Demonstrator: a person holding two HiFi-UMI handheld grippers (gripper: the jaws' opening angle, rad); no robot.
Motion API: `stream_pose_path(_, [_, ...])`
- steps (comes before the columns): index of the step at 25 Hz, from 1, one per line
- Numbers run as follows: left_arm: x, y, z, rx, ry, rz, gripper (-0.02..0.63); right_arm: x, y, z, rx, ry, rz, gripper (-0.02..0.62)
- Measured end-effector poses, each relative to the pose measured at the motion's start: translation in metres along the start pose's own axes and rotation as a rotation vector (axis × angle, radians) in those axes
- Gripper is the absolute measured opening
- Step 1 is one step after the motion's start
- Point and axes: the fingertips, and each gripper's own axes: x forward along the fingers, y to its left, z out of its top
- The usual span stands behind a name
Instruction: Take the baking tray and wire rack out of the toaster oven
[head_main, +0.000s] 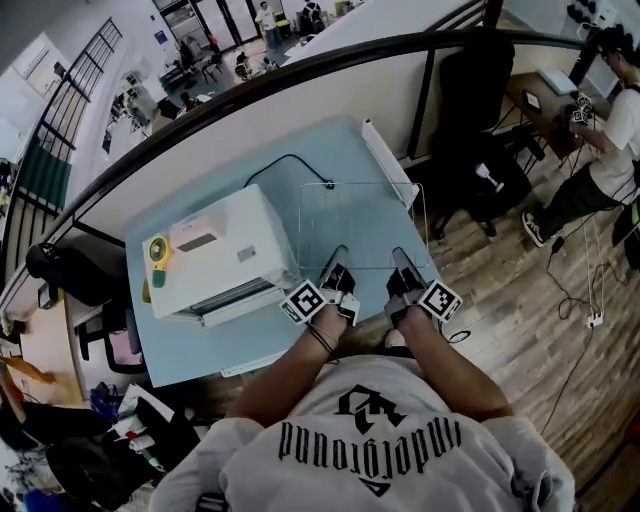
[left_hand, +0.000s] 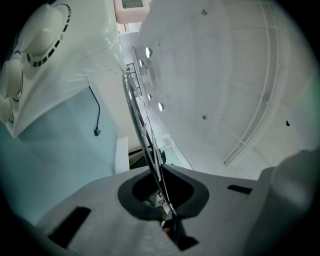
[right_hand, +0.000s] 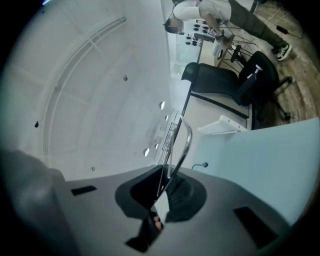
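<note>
The wire rack hangs flat above the light-blue table, just right of the white toaster oven. My left gripper is shut on its near rim at the left. At the right of that rim my right gripper is shut too. In the left gripper view the rack runs edge-on out of the closed jaws, with the oven to the left. The right gripper view shows the rack's rim pinched between the jaws. I see no baking tray.
A black cable lies on the table behind the oven. A long white piece sits along the table's right edge. A black office chair stands beyond it. A person works at a desk at the far right.
</note>
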Motion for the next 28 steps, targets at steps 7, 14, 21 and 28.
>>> stream_pose_path(7, [0.014, 0.005, -0.012, 0.018, -0.102, 0.067, 0.005, 0.005, -0.032, 0.016, 0.098, 0.127, -0.043, 0.003])
stream_pose_path(14, [0.006, 0.011, -0.022, 0.03, -0.199, 0.118, 0.005, 0.008, -0.042, 0.016, 0.09, 0.247, 0.027, 0.003])
stream_pose_path(21, [-0.004, 0.02, -0.029, 0.027, -0.244, 0.16, 0.005, 0.01, -0.054, 0.006, 0.114, 0.323, 0.019, 0.003])
stream_pose_path(28, [-0.009, 0.049, -0.034, -0.02, -0.257, 0.213, 0.005, 0.014, -0.077, -0.011, 0.115, 0.384, -0.029, 0.003])
